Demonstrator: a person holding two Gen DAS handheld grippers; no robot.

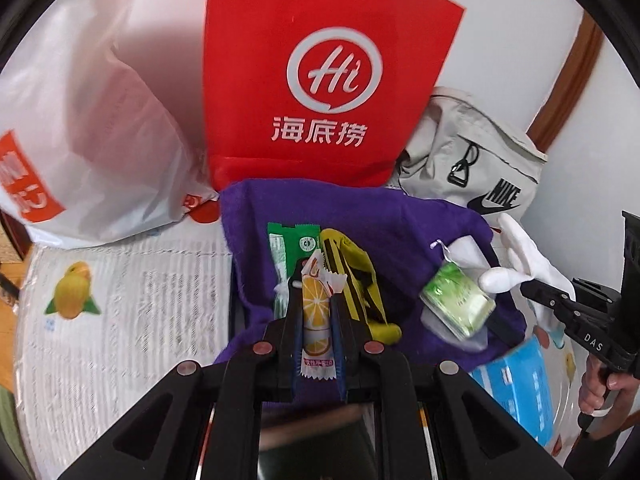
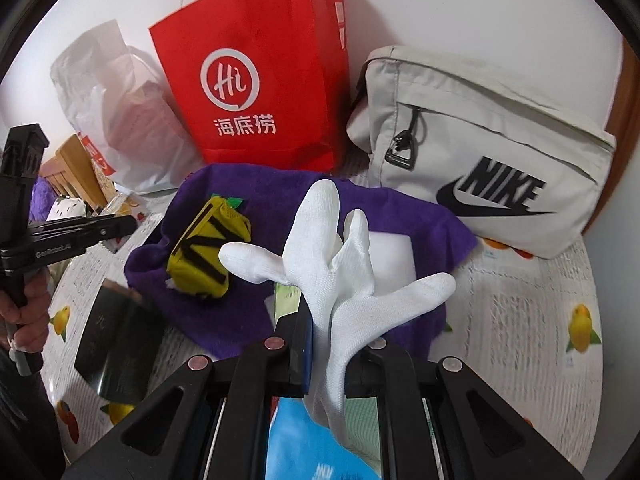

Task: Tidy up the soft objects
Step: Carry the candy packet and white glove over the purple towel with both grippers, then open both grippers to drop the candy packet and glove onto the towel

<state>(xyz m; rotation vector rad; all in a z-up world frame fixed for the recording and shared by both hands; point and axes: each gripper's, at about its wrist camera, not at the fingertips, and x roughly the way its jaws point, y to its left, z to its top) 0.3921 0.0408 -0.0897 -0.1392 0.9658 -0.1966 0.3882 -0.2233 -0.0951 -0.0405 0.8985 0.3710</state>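
Left hand-held gripper [image 1: 318,312] is clamping an orange-slice-printed candy sachet [image 1: 316,320] above the purple fleece cloth [image 1: 384,224]; right hand-held gripper [image 2: 332,344] is pinching a white knit glove [image 2: 332,264] (fingers splaying upward) over that cloth.

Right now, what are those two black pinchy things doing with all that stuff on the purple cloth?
A person is holding a gripper in each hand. The left gripper is clamped on a small orange-slice candy packet. The right gripper is pinching a white knit glove, lifted above the purple towel. A yellow-and-black folded sock lies on that towel, with a red paper bag and grey Nike pouch behind.
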